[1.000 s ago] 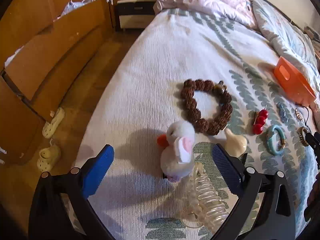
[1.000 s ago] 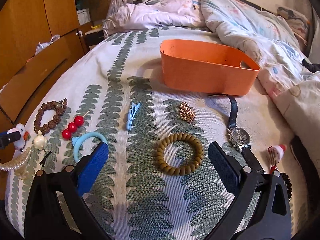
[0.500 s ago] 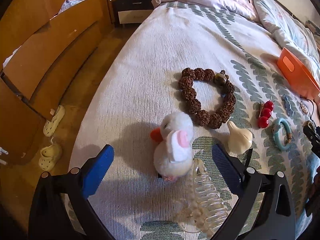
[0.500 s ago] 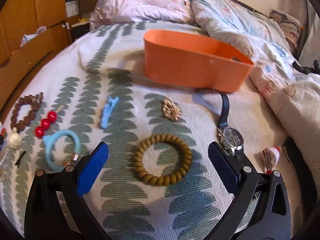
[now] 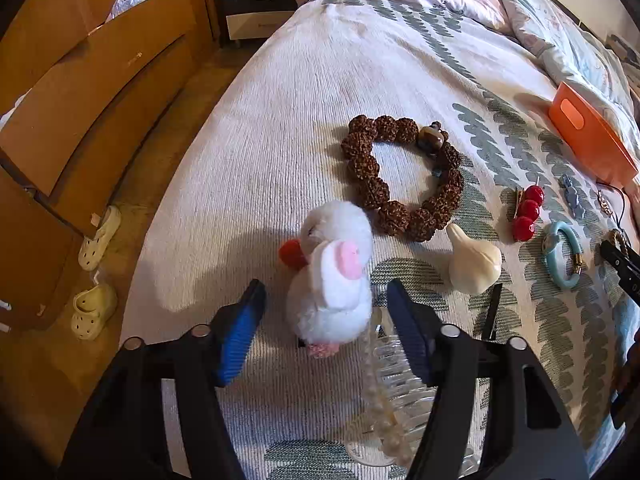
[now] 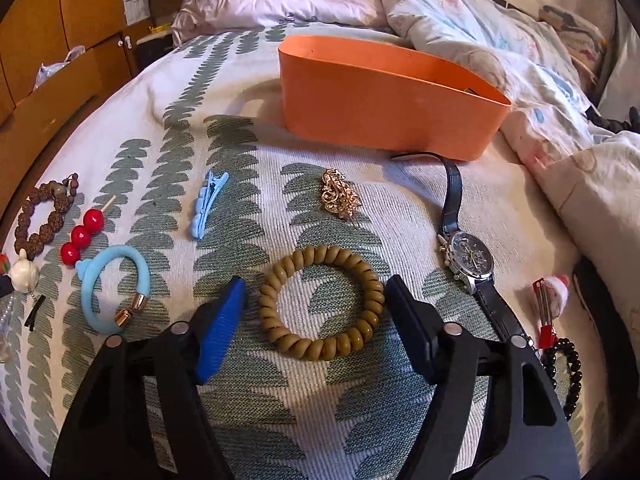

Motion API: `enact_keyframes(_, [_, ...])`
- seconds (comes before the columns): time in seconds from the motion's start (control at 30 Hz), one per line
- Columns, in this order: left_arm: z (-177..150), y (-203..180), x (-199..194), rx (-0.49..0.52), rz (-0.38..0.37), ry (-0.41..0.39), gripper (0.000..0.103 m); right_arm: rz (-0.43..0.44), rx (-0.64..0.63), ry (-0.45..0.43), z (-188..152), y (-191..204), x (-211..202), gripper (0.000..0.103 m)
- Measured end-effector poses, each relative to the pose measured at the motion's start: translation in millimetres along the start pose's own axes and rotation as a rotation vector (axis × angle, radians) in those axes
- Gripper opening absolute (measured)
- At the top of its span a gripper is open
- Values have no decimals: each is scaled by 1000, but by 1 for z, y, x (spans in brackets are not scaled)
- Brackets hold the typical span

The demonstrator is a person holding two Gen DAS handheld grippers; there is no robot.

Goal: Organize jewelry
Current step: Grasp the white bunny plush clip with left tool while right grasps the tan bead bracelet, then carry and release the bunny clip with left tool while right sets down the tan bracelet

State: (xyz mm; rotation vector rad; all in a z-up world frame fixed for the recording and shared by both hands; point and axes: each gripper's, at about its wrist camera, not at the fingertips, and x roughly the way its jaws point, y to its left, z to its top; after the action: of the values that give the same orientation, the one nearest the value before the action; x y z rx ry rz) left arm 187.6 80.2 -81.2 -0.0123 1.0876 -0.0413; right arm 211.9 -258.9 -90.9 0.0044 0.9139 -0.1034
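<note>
A white plush duck clip point(image 5: 336, 280) lies on the bedspread between the jaws of my left gripper point(image 5: 326, 286). The jaws are closing, and a small gap shows on each side of the duck. An olive coil hair tie point(image 6: 320, 254) lies flat between the jaws of my right gripper point(image 6: 316, 282), which are also closing. Its pads sit just outside the ring. The orange basket point(image 6: 384, 112) stands beyond it on the bed, and in the left wrist view the basket point(image 5: 588, 144) is at the far right.
Around the duck lie a brown bead bracelet point(image 5: 400, 176), a red bead clip point(image 5: 528, 212), a cream charm point(image 5: 476, 264) and a clear claw clip point(image 5: 396, 384). Near the coil tie lie a blue hair tie point(image 6: 112, 288), blue clip point(image 6: 208, 204), gold brooch point(image 6: 340, 200) and watch point(image 6: 468, 256). Slippers point(image 5: 96, 240) sit on the floor past the bed's left edge.
Both grippers' jaws have narrowed from wide open, the left around the duck and the right around the coil tie. The right gripper has come down closer to the tie.
</note>
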Motion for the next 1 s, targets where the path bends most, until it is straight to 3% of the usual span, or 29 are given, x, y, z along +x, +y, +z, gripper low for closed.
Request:
enact_keyframes(0.3, [0, 0, -4, 2, -18, -9, 33, 27, 39, -9, 2, -10, -5, 45])
enact_keyframes(0.67, [0, 1, -20, 1, -31, -52, 32, 38, 46, -29, 1, -9, -17, 39])
enact_keyframes(1.0, [-8, 3, -51, -4, -34, -133, 32, 61, 47, -111, -3, 1, -68, 39])
